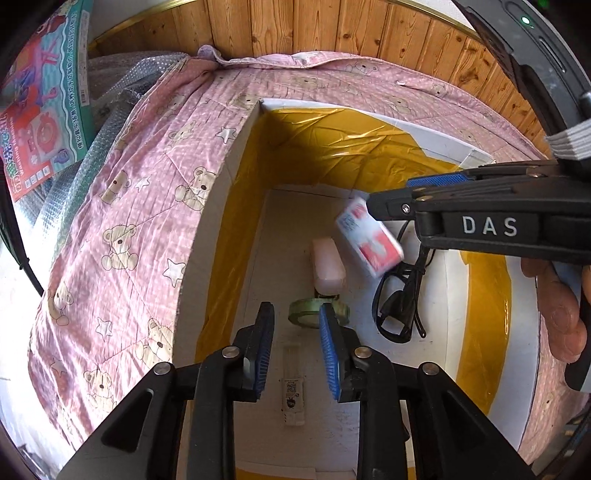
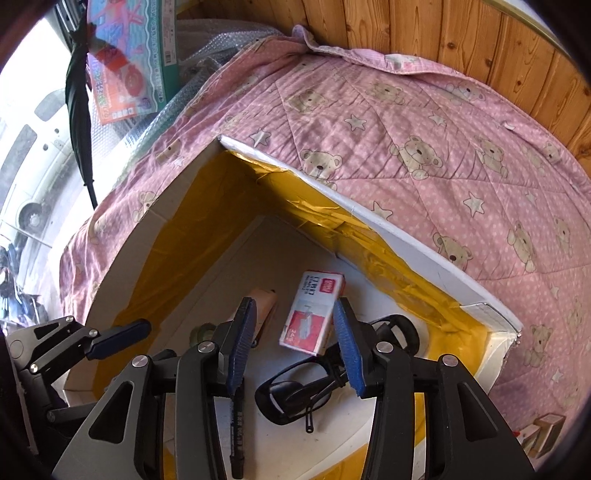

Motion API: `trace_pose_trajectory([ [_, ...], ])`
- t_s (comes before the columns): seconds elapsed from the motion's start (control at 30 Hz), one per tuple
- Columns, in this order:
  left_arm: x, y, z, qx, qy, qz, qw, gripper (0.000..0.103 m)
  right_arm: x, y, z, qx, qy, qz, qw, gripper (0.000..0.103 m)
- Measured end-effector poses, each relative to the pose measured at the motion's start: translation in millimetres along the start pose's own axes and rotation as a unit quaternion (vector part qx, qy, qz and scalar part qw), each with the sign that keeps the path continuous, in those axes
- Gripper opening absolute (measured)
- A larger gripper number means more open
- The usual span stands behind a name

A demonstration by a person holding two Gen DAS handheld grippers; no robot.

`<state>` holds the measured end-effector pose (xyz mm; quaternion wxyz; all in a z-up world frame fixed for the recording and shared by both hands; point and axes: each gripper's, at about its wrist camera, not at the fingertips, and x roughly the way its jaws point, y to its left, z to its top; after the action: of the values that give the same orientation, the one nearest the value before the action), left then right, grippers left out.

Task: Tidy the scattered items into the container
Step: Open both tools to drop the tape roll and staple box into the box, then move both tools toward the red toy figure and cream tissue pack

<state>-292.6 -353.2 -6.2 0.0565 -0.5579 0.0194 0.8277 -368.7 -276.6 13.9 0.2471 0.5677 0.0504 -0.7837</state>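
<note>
The container (image 1: 240, 147) is a white box lined with yellow tape, set on a pink quilt. On its floor lie a pink stapler (image 1: 327, 266), a green tape roll (image 1: 314, 314), black glasses (image 1: 402, 306) and a white tube (image 1: 293, 387). My left gripper (image 1: 295, 314) hangs open over the tape roll, holding nothing. My right gripper (image 1: 388, 194) reaches in from the right. A red-and-white staples box (image 1: 369, 236) shows blurred just under its tips. In the right wrist view my right gripper (image 2: 291, 314) is open above the staples box (image 2: 314, 310), near the glasses (image 2: 295, 395), stapler (image 2: 264, 306) and a black marker (image 2: 236, 435).
The pink bear-print quilt (image 2: 443, 166) surrounds the box rim (image 2: 406, 236). A wood-panel wall (image 1: 295, 26) stands behind. A colourful toy carton (image 1: 40, 103) and bubble wrap (image 1: 110, 122) lie at the left. A person's hand (image 1: 561, 314) holds the right gripper.
</note>
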Motion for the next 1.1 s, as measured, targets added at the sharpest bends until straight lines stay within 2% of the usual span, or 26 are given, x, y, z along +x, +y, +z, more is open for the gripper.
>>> trace_pose_trajectory([
  [0.57, -44.5, -2.9, -23.8, -0.019, -0.020, -0.004, 0.9996, 0.030, -51.0, 28.7, -50.4, 0.007, -0.044, 0.045, 0.998, 0.046],
  [0.73, -70.2, -8.6, -34.7, -0.016, -0.039, -0.008, 0.9991, 0.030, -76.9, 34.0, -79.1, 0.019, -0.081, 0.054, 0.995, 0.046],
  [1.1, -111.4, -31.0, -70.5, -0.002, -0.068, -0.010, 0.9976, 0.034, -108.8, 46.7, -149.1, 0.037, -0.114, 0.077, 0.990, 0.047],
])
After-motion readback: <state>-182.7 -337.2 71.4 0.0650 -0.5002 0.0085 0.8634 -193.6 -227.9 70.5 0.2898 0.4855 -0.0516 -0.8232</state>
